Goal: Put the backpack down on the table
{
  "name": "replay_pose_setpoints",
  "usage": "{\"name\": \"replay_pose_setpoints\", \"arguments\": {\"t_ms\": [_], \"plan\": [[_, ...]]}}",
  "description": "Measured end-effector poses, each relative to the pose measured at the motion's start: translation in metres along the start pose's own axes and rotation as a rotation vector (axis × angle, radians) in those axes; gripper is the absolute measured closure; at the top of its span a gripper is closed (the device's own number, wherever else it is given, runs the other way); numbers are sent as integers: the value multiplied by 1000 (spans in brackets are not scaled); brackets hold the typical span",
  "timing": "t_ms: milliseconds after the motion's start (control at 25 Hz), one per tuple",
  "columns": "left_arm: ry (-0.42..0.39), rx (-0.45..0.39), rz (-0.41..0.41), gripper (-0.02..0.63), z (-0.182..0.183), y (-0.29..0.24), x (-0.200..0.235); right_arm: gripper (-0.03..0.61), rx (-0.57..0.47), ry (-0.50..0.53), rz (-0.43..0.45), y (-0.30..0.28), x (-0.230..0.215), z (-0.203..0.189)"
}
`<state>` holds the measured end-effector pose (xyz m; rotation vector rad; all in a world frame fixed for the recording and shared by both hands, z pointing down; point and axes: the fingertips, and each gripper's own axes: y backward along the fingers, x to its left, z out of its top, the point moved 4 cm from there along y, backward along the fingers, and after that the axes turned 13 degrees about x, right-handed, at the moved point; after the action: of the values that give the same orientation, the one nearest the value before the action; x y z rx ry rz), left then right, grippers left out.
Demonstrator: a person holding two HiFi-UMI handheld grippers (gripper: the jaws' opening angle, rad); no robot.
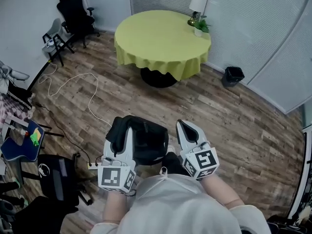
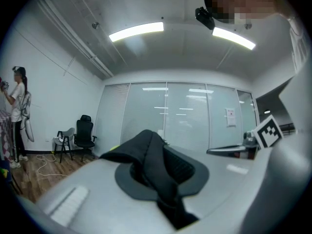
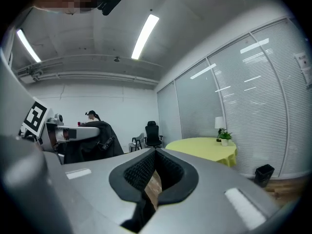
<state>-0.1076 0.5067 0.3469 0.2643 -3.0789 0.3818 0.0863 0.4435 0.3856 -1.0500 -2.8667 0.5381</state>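
While the yellow-clothed table is seen well apart at twelve o'clock, the backpack, judged soft and saggy, is held at six o'clock by a strap-like fold clamped in the left gripper, the right gripper being closed on nothing.

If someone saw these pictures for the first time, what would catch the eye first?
The round table with its yellow-green cloth stands out at the top of the head view. Near the bottom, the left gripper has its jaws shut on a strap of the black backpack, while the right gripper beside it holds nothing.
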Motion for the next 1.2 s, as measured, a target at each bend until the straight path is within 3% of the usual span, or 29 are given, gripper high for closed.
{"name": "replay_pose_setpoints", "arguments": {"t_ms": [200, 440, 600, 880, 1200], "plan": [[9, 8, 49, 575, 22, -80, 2, 580, -16, 19, 37, -55, -69, 30], [14, -37, 107, 575, 51, -175, 6, 580, -30, 44, 82, -121, -154, 62], [25, -45, 124, 575, 73, -238, 14, 580, -32, 61, 74, -164, -201, 79], [-15, -75, 70, 575, 117, -345, 31, 580, -49, 16, 3, -233, -267, 111], [0, -9, -52, 575, 134, -466, 103, 580, -24, 10, -88, -342, -300, 154]]}}
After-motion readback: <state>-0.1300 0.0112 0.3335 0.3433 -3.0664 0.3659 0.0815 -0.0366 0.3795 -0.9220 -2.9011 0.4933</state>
